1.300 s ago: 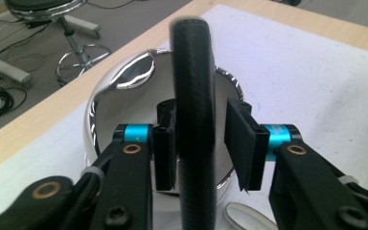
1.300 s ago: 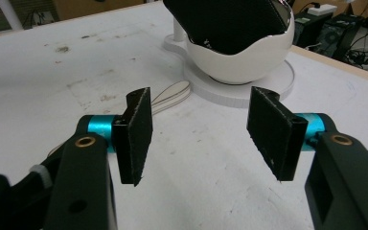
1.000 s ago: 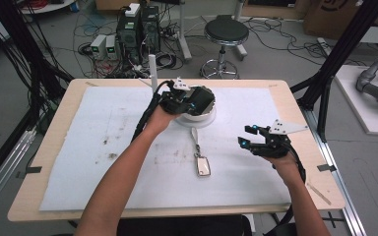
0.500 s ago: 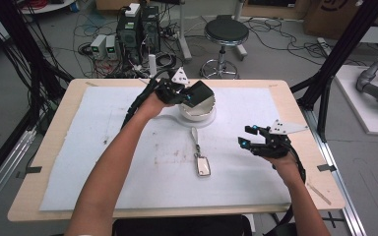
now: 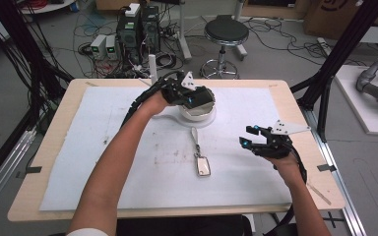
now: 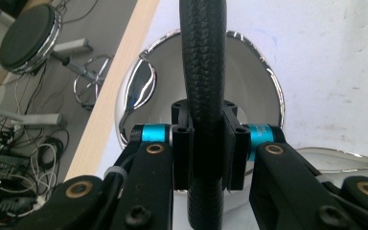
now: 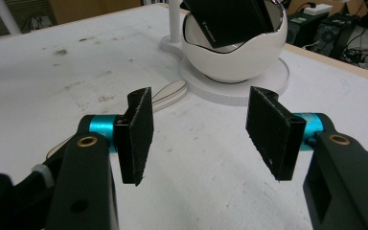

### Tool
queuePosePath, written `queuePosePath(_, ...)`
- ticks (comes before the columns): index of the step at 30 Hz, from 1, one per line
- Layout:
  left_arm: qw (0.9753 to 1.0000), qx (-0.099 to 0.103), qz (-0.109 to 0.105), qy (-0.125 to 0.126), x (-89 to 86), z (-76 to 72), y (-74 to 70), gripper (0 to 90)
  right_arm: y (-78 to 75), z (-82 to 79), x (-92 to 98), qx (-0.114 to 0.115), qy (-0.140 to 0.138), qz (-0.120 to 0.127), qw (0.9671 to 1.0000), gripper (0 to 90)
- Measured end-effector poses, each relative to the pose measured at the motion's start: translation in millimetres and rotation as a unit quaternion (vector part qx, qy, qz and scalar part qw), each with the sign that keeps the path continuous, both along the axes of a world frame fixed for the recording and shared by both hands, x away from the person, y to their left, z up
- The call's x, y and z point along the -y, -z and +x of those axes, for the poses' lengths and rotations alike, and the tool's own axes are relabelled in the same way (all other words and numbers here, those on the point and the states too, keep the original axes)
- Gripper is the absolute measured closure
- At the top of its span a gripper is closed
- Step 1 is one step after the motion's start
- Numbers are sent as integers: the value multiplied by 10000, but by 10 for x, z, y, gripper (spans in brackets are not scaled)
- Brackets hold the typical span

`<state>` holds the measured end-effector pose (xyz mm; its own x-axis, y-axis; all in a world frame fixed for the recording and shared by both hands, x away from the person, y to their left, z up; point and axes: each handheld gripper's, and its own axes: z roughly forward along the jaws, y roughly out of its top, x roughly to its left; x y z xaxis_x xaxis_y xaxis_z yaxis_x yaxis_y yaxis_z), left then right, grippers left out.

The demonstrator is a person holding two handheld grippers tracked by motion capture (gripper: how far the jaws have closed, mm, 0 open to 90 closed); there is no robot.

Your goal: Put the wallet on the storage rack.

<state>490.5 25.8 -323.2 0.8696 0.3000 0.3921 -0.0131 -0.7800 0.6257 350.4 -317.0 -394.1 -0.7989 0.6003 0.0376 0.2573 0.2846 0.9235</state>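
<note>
White sheeting covers the wooden bench [image 5: 44,162], with a stool [image 5: 225,32] and tangled cables on the floor beyond its far edge. Near the far middle of the sheet stands a white lamp [image 5: 197,112] with a bowl-shaped head on a round base. The left tool [image 5: 197,98] is over that head, its jaws pressed onto a black textured tube [image 6: 202,72] that runs up between them in the left gripper view; a mirror-bright round shade [image 6: 263,86] lies just behind it. The right tool [image 5: 250,137] hovers above the sheet at the right, well apart from the lamp, jaws spread wide with nothing between them. A key fob [image 5: 203,166] on a strap lies between the two arms, near the bench's middle.
</note>
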Motion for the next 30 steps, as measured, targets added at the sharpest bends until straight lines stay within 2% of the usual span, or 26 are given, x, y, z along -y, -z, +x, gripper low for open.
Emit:
queuePosePath(2, 9999, -42, 65, -73, 34, 20, 58, 777, 0, -5, 10, -12, 8, -2, 10000, 439)
queuePosePath(6, 9998, -78, 17, -180, 52, 43, 112, 746, 0, -12, 24, -11, 16, 1, 10000, 440)
queuePosePath(7, 9989, -169, -128, -417, 67, 59, 132, 686, 1, -14, 28, -11, 23, 1, 10000, 441)
queuePosePath(8, 9989, -169, -128, -417, 67, 59, 132, 630, 1, -14, 28, -11, 23, 1, 10000, 441)
queuePosePath(9, 9980, -252, -214, -533, 65, 66, 135, 604, 5, -14, 38, 4, 35, 2, 10000, 441)
queuePosePath(10, 9977, -261, -259, -563, 60, 63, 145, 604, 5, -14, 38, 4, 35, 2, 10000, 441)
queuePosePath(11, 9974, -267, -283, -613, 46, 59, 157, 565, 6, -17, 41, -7, 51, 9, 10000, 441)
queuePosePath(14, 9967, -366, -390, -613, -9, 41, 215, 593, 5, -17, 35, 4, 38, -1, 10000, 441)
queuePosePath(16, 9967, -391, -389, -593, -18, 36, 227, 684, 5, -20, 28, 1, 40, -14, 10000, 441)
queuePosePath(17, 9980, -298, -356, -435, -37, 10, 252, 737, 5, -19, 25, 16, 40, -19, 10000, 442)
queuePosePath(18, 9980, -298, -356, -435, -37, 10, 252, 762, 5, -19, 25, 16, 40, -19, 10000, 442)
queuePosePath(19, 9992, -73, -218, -335, -28, -7, 247, 771, 5, -20, 26, -12, 43, -12, 10000, 442)
queuePosePath(20, 9992, -73, -218, -335, -28, -7, 247, 772, 7, -17, 28, -16, 42, -15, 10000, 442)
queuePosePath(21, 9994, 53, -134, -299, -22, -3, 223, 773, 9, -16, 28, -33, 46, -10, 10000, 442)
queuePosePath(23, 9995, 132, -144, -236, -29, 11, 184, 773, 13, -13, 27, -36, 43, -12, 10000, 442)
queuePosePath(28, 9996, 154, -120, -223, -43, 44, 174, 751, 18, -9, 30, -38, 57, -8, 10000, 442)
queuePosePath(30, 9985, 74, -266, -463, -53, 59, 187, 706, 17, -12, 36, -43, 56, -6, 10000, 443)
